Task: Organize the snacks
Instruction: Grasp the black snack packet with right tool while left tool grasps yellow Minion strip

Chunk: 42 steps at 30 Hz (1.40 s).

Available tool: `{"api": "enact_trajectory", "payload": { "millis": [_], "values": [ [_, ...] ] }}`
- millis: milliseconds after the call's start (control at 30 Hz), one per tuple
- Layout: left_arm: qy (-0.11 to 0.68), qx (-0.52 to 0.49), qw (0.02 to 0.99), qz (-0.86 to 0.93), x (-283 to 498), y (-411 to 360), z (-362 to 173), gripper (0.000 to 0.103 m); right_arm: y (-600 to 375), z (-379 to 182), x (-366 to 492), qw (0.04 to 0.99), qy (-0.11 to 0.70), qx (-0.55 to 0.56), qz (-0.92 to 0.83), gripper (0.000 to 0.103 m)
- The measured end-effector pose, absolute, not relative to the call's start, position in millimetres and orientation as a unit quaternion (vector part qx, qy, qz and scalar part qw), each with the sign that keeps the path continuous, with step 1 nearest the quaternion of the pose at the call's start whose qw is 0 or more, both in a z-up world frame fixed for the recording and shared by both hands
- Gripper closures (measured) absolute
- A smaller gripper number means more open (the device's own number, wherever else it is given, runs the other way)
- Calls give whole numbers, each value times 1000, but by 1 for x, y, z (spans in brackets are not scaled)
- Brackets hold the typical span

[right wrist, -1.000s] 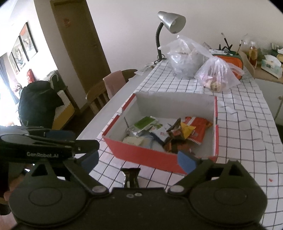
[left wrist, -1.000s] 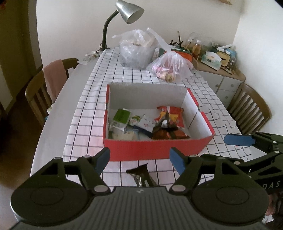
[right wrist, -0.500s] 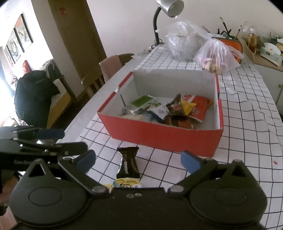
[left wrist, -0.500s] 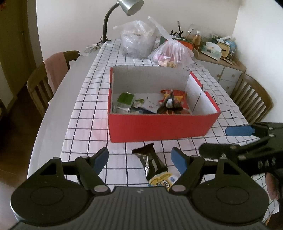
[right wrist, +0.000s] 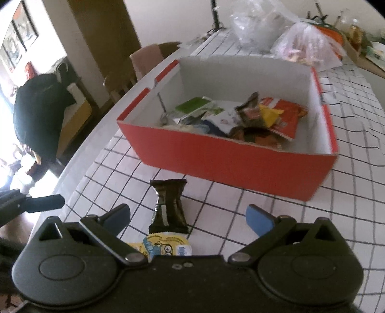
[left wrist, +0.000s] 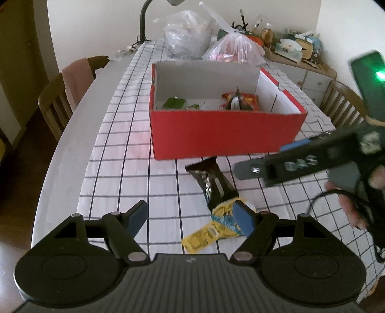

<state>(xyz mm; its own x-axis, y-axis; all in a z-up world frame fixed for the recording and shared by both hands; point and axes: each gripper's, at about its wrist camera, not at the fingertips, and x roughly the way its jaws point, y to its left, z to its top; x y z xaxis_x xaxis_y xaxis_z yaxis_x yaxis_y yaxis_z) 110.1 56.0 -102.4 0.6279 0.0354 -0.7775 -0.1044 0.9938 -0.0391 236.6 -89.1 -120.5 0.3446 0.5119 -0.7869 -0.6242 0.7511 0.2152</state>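
Note:
A red cardboard box (left wrist: 223, 131) (right wrist: 231, 159) with several snack packets inside stands on the checked tablecloth. In front of it lie a dark brown snack bar (left wrist: 213, 181) (right wrist: 169, 207) and a yellow cartoon packet (left wrist: 214, 231) (right wrist: 166, 246). My left gripper (left wrist: 191, 216) is open and empty, low over the cloth, with the yellow packet by its right finger. My right gripper (right wrist: 189, 218) is open and empty, its fingers on either side of the brown bar and above it. The right gripper also shows in the left wrist view (left wrist: 284, 156).
Two clear plastic bags (left wrist: 231, 47) (right wrist: 305, 45) and a desk lamp (left wrist: 144, 21) stand behind the box. Wooden chairs (left wrist: 62, 96) (left wrist: 346, 106) flank the table. A cluttered sideboard (left wrist: 298, 55) is at the back right. The table edge (left wrist: 57, 149) runs along the left.
Both grippers have pulled back from the box and dropped lower toward the near cloth. The brown bar and yellow packet have come fully into view. The right gripper has moved over the bar.

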Motion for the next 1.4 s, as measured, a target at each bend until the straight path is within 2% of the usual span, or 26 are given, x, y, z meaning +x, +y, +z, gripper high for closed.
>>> {"api": "enact_trajectory", "payload": {
  "millis": [400,667,800,867,1033,1167,1400],
  "values": [
    [436,-16,899,34,100,44,-113,25,-33,-158,244,791,472,-128,367,8],
    [441,11,897,12,105,34,-117,25,-22,-170,248,788,473,-153,363,33],
    [447,20,894,4,110,31,-120,25,-22,-173,250,787,477,-152,360,41],
    [451,22,892,0,113,31,-122,25,-23,-174,251,785,479,-150,363,53],
    [460,31,887,-13,120,30,-128,25,-24,-174,252,782,482,-142,369,57],
    [468,36,883,-23,126,31,-134,25,-26,-174,253,780,481,-143,374,67],
    [482,55,873,-56,139,27,-144,25,-46,-171,255,778,488,-139,369,70]
  ]
}}
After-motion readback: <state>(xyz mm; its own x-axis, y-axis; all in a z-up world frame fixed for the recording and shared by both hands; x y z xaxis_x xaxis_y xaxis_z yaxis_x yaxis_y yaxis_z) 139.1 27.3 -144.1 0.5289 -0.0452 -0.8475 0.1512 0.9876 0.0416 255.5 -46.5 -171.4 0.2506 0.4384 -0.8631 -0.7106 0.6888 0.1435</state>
